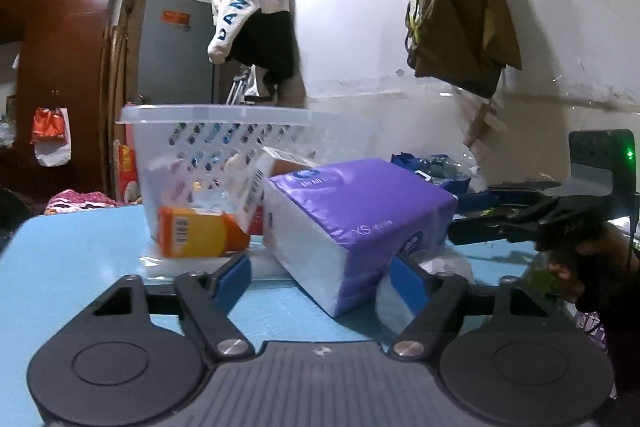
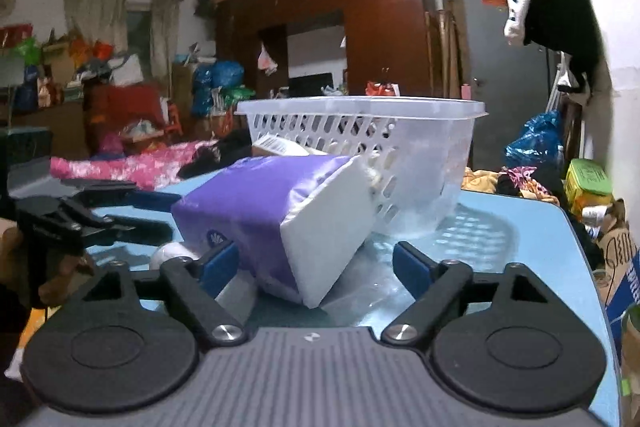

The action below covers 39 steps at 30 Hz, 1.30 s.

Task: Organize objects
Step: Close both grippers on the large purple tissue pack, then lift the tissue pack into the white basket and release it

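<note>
A purple and white tissue pack (image 1: 352, 223) lies tilted on the blue table (image 1: 72, 267), leaning against a clear perforated plastic basket (image 1: 208, 139). An orange box (image 1: 196, 231) and a white barcoded box (image 1: 260, 187) sit by the basket. My left gripper (image 1: 320, 279) is open, its blue pads on either side of the pack's near corner, not pressing it. My right gripper (image 2: 316, 267) is open around the pack's (image 2: 276, 215) white end. A white roll (image 2: 172, 253) lies under the pack. The basket (image 2: 384, 147) stands just behind.
The other gripper shows at the right edge of the left wrist view (image 1: 560, 211) and at the left edge of the right wrist view (image 2: 80, 219). Bags (image 1: 460, 7) hang on the wall. A wardrobe (image 2: 380, 27) and clutter stand beyond the table's edge (image 2: 576, 227).
</note>
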### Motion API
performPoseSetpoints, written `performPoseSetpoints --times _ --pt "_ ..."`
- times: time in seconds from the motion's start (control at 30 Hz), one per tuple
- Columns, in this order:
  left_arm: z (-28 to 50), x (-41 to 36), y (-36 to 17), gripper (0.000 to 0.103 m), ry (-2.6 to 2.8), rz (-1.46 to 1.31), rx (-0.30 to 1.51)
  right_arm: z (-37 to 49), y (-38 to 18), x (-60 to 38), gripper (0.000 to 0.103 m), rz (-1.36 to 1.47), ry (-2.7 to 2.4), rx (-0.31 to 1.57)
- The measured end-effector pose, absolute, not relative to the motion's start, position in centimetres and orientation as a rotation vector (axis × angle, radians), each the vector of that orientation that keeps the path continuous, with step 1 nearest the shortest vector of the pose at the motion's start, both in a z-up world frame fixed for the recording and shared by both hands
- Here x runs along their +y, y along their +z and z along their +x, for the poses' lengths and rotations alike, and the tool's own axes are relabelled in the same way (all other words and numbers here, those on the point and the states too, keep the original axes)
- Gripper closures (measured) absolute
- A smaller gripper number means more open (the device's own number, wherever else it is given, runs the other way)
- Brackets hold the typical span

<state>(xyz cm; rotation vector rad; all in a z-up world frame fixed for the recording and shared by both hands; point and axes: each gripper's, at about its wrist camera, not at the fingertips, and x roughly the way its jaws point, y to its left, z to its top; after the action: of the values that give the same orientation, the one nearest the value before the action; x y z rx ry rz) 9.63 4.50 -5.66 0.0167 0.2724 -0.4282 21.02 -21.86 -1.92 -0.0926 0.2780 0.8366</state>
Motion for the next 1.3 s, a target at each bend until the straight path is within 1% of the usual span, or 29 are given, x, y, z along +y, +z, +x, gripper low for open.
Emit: performPoseSetpoints --times 0.03,0.1,0.33,0.43,0.5,0.67,1.03,1.3 --pt "10.0 4.4 -5.8 0.033 -0.432 0.011 0.281 21.2 -2.0 -21.9 0.025 -0.089 0.844 0.281" --pt "10.4 4.3 -6.2 0.037 -0.442 0.001 0.294 21.6 -2.3 -21.8 0.025 -0.086 0.871 0.281" --pt "10.9 2.9 -6.0 0.038 -0.45 0.015 0.269 21.0 -3.5 -21.7 0.025 -0.086 0.927 0.266" --pt "11.2 2.4 -6.1 0.038 -0.467 0.005 0.267 20.4 -3.7 -21.5 0.032 -0.087 0.953 0.267" --pt "11.2 2.1 -6.1 0.039 -0.455 0.006 0.261 19.9 -3.7 -21.4 0.033 -0.107 0.939 0.26" --pt "10.3 2.2 -5.9 0.042 -0.444 0.009 0.23 19.1 -3.6 -21.5 0.04 -0.106 0.942 0.245" --pt "7.7 2.6 -4.3 0.047 -0.436 0.027 0.146 17.2 -1.7 -21.0 0.044 -0.115 0.927 0.165" --pt "6.5 2.4 -2.9 0.048 -0.424 0.036 0.094 17.0 -0.6 -20.9 0.044 -0.1 0.926 0.119"
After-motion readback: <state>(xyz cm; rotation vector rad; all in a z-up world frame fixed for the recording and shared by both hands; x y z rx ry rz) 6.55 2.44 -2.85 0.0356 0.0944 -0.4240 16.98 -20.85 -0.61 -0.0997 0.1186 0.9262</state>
